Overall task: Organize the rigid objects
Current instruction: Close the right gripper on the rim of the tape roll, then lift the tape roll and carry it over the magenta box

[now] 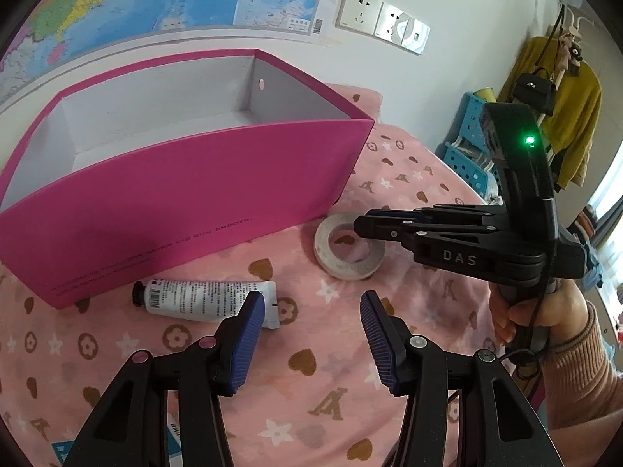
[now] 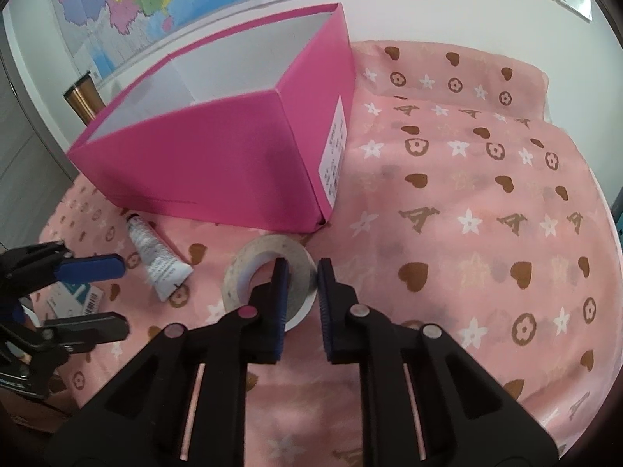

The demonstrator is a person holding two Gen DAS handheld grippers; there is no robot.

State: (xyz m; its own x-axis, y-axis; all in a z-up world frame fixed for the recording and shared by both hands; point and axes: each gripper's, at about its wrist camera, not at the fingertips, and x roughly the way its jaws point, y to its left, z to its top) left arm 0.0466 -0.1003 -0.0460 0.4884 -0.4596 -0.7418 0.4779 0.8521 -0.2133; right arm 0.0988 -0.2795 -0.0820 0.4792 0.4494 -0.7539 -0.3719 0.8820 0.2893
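Observation:
A white tape roll [image 1: 327, 257] [image 2: 249, 260] lies flat on the pink patterned cloth, just off the near right corner of an open magenta box [image 1: 194, 186] [image 2: 218, 155]. My right gripper [image 2: 303, 295] [image 1: 360, 225] is shut on the roll's near wall, one pad inside the ring and one outside. A white tube with a black cap [image 1: 194, 297] [image 2: 155, 257] lies in front of the box. My left gripper [image 1: 311, 330] [image 2: 117, 295] stands open just short of the tube's flat end, with nothing between its pads.
A small blue-and-white carton [image 1: 175, 436] [image 2: 74, 292] lies under my left gripper. A metal tumbler [image 2: 83, 97] stands left of the box. A blue crate [image 1: 471, 136] and hanging clothes are at the far right. A hand [image 1: 545, 311] holds the right gripper.

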